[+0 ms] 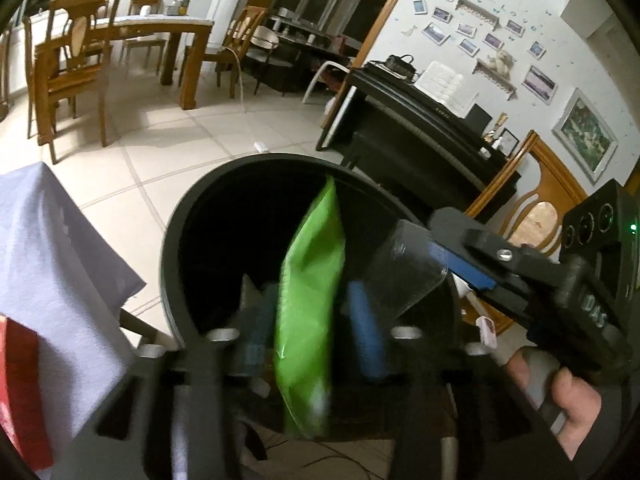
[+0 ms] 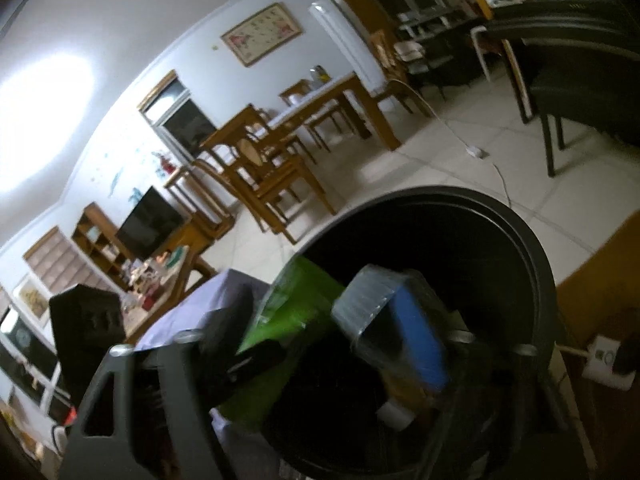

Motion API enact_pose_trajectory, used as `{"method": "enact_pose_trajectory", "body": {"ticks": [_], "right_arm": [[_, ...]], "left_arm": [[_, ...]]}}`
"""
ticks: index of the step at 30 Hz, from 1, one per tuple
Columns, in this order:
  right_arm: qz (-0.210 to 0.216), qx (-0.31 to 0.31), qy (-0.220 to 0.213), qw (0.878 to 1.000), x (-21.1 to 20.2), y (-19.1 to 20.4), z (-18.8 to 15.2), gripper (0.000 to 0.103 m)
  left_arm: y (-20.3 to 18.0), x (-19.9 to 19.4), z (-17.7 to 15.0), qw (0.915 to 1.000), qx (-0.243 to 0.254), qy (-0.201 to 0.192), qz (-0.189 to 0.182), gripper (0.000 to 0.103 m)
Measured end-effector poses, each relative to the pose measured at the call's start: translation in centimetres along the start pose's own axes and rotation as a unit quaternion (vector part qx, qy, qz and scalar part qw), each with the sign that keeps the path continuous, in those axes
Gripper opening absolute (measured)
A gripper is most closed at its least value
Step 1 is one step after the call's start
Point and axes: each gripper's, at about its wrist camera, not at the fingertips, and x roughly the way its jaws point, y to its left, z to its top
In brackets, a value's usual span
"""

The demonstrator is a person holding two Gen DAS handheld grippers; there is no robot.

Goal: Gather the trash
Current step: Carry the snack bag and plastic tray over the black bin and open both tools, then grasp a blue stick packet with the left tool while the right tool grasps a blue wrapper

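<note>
Left wrist view had one green wrapper (image 1: pixel 310 300) and one clear plastic cup (image 1: pixel 404 268) over the mouth of one black bin (image 1: pixel 176 236). Left gripper (image 1: pixel 310 320) angled down, jaws apart, wrapper loose between them. Right gripper (image 1: pixel 460 276) spread too, cup beside its blue pad.

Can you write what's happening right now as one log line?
left claw: open, green bag between fingers | right claw: open, clear cup at fingers | both over black bin
</note>
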Motion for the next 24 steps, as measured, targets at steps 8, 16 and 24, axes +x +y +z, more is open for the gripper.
{"method": "enact_pose_trajectory", "body": {"ticks": [8,16,24], "right_arm": [[-0.013,0.000,0.002,1.000,0.2,0.5,-0.6,0.075],[-0.010,-0.020,0.012,1.000,1.0,2.0,-1.0,0.075],[0.025,-0.105,0.053,0.993,3.6,9.6,-3.6,0.075]], "left_arm": [[0.3,-1.3,-0.1,0.9997,0.010,-0.014,0.014,0.074],[3.2,-5.8,-1.2,0.9977,-0.011,-0.044,0.049,0.085],[11.2,-14.1,-2.9,0.9865,-0.074,-0.095,0.110,0.085]]}}
